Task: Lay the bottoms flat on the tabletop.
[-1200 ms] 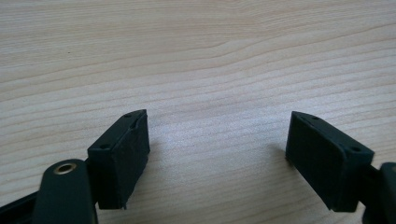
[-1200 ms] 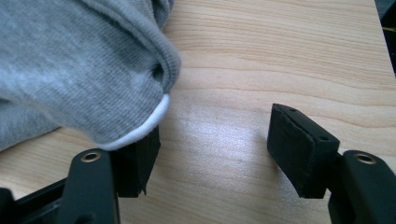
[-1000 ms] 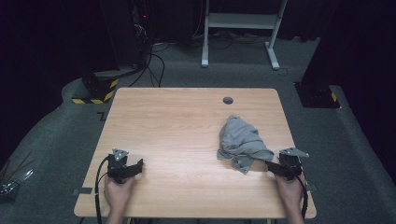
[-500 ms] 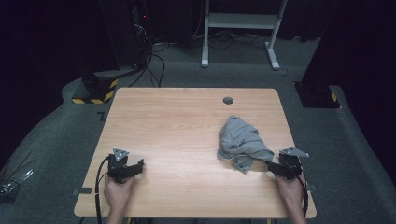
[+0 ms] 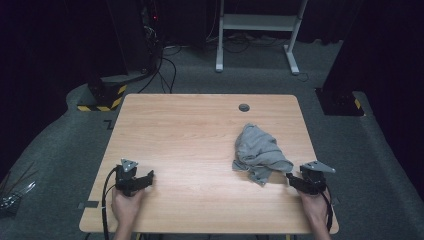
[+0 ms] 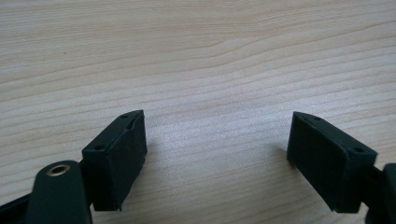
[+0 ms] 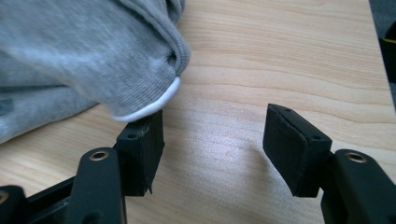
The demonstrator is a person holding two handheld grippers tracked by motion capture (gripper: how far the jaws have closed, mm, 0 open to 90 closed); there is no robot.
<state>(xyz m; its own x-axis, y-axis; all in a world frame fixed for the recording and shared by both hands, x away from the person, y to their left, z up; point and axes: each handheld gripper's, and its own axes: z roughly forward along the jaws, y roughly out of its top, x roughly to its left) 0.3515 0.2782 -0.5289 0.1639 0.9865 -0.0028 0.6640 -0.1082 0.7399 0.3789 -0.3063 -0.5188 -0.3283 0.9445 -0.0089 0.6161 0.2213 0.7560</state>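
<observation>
- Dark room with grey carpet around a light wooden table [image 5: 200,130]; a white desk frame [image 5: 260,22] stands beyond it, and a yellow-and-black striped block [image 5: 102,97] lies off the far left corner.
- Grey garment [image 5: 257,150] – crumpled in a heap on the table's right half, nearer the person than the small round dark grommet [image 5: 244,107].
- Right gripper [image 5: 295,181] – at the near right edge, just beside the garment's near corner. Its jaws stand spread and have just been closing a little; one pad [image 7: 140,144] touches the white-trimmed hem, bare wood between them.
- Left gripper [image 5: 145,179] – near left, well apart from the garment, jaws spread over bare wood.
</observation>
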